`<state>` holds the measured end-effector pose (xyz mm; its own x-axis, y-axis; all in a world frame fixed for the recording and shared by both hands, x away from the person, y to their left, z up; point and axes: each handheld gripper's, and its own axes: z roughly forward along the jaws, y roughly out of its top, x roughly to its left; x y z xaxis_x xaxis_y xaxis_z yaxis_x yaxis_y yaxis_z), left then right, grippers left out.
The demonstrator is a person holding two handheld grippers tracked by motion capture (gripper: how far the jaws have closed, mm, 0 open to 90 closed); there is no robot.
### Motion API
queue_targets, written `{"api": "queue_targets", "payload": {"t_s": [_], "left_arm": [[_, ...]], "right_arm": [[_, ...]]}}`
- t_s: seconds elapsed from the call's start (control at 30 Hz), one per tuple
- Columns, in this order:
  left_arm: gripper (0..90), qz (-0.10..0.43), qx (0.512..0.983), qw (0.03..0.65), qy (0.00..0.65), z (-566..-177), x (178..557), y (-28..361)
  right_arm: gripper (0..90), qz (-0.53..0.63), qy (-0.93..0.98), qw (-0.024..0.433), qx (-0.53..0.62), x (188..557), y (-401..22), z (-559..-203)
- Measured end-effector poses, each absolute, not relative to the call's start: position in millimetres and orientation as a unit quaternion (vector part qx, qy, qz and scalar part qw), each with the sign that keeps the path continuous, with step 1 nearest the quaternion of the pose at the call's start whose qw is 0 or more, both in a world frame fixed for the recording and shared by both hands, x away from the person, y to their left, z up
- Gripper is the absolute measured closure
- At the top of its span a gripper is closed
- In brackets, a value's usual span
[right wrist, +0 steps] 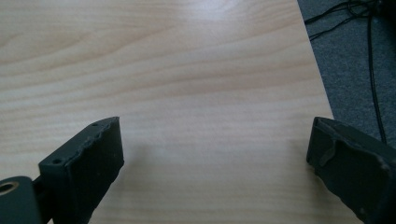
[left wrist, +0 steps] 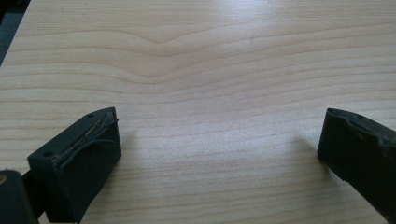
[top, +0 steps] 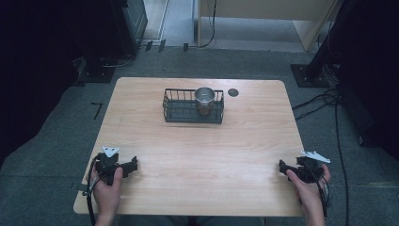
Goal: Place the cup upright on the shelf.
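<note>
- While my hands rest at the desk's point(top: 155, 155) near corners, the wire basket point(top: 181, 110) sits by the far edge.
- Inside its right end stands the metal cup point(top: 204, 96): probably light, rigid, slippery; grip the rim.
- Left gripper point(top: 131, 165) and right gripper point(top: 282, 166): fingers wide, empty.

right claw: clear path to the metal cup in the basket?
Probably yes. The right claw is open and empty, bare table lies between, and the metal cup stands above the wire basket rim.

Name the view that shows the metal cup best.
The high view: the cup stands in the right part of the wire basket, far from both grippers. The two gripper views look at bare table between open jaws.
</note>
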<state>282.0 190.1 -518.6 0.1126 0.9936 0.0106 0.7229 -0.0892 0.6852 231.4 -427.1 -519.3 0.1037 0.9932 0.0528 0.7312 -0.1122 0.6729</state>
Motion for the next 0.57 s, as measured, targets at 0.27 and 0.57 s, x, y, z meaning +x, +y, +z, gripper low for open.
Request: {"api": "queue_targets", "payload": {"t_s": [0.27, 0.57], "left_arm": [[0.0, 0.249, 0.694, 0.272, 0.618, -518.6, 282.0, 190.1], [0.0, 0.249, 0.694, 0.272, 0.618, -518.7, 281.9, 190.0]], "right_arm": [[4.2, 0.265, 0.618, 0.274, 0.688, 216.6, -431.0, -524.3], [4.3, 0.274, 0.618, 0.28, 0.682, 213.2, -430.3, -526.3]]}}
